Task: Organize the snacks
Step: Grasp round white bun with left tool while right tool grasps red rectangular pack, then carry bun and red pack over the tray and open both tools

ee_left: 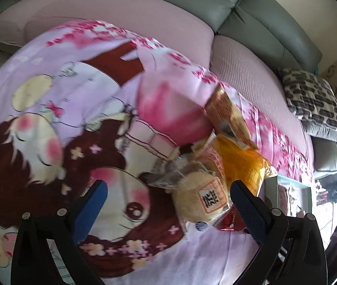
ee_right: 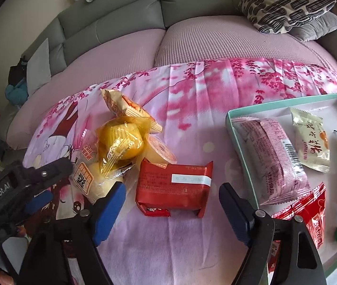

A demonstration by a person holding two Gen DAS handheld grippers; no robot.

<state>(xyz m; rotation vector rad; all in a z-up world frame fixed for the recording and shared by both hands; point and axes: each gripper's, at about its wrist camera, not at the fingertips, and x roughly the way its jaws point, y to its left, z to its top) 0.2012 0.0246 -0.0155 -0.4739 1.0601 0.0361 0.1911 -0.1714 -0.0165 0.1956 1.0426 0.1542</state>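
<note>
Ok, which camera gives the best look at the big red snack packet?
The right wrist view: the red packet lies whole and unobstructed on the cloth, ahead of the open right gripper. The left wrist view shows only a red corner under the pale bun, beside a finger.

The printed tablecloth [ee_right: 192,249] is seen as soft matt cloth. Glossy foil covers the red packet [ee_right: 173,187], and crinkled clear film wraps the yellow cake [ee_right: 121,142]. The sofa back [ee_right: 192,2] looks smooth, leather-like; its seat cover [ee_right: 216,42] is ribbed fabric.
</note>
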